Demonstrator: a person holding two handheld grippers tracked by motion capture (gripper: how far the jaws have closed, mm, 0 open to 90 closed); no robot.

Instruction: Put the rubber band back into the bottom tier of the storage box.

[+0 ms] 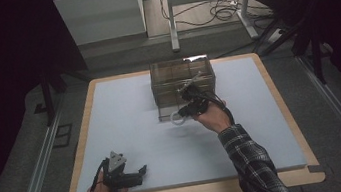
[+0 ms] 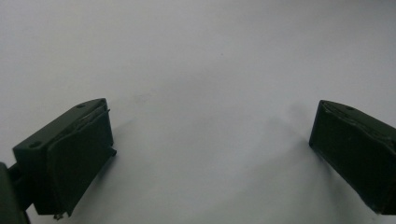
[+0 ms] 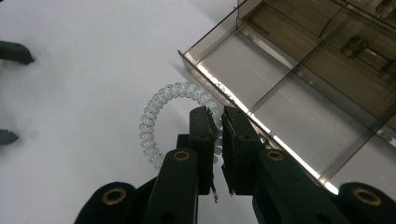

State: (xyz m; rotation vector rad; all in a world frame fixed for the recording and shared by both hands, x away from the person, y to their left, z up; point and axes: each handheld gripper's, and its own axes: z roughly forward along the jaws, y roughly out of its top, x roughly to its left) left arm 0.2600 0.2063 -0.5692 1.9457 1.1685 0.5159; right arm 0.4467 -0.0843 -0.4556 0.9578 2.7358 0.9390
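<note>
The right gripper [image 3: 217, 128] is clamped on a clear coiled hair tie [image 3: 161, 114] — the loop hangs right beside the near-left corner of the smoky divided box [image 3: 299, 88], mid-table toward the far edge. The left gripper [image 2: 205, 149] rests splayed wide near the tabletop's [image 1: 126, 117] front-left corner — nothing between its jaws.

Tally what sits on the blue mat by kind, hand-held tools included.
Clear smoky plastic compartment box: 1
White spiral coil hair tie, pinched in the right tool: 1
Black two-jaw tools, right plus the open left tool: 2
Total: 4
</note>
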